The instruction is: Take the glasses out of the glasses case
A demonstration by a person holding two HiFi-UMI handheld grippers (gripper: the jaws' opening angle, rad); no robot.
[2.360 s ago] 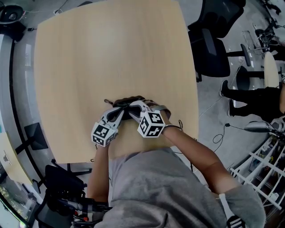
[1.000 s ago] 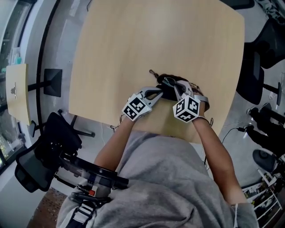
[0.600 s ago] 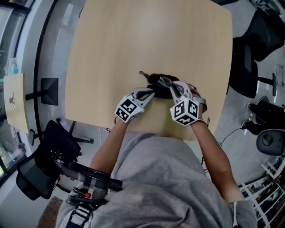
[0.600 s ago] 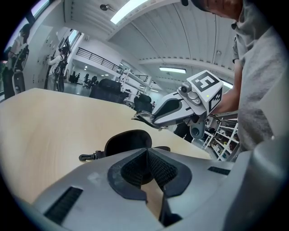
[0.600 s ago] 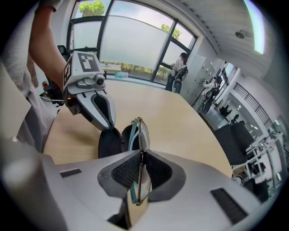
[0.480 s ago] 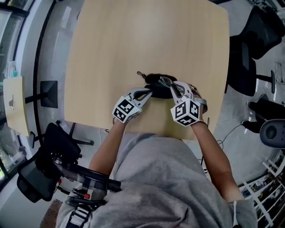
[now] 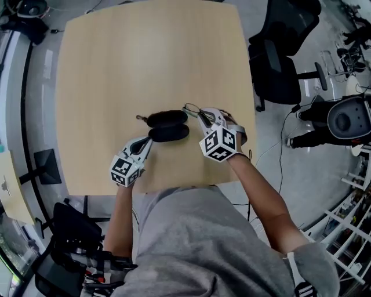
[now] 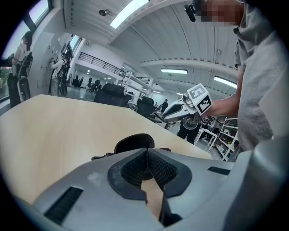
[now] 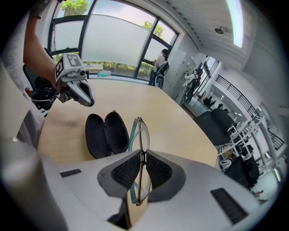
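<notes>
A: Glasses [image 9: 140,131]?
B: Pinched in right hand-held gripper [image 9: 142,158], held above surface [image 7: 145,58], just right of open glasses case [image 9: 106,133].
A: Left hand-held gripper [image 8: 146,155]?
B: Pressed together, empty, just beside glasses case.

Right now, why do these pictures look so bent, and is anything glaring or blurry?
Head view: the wide lens bows the table's edges, and the light is even. Left gripper view: a fisheye circle with dark corners, the ceiling lights glare, and a mosaic patch sits at the top. Right gripper view: the windows are washed out, but the glasses are sharp.
</notes>
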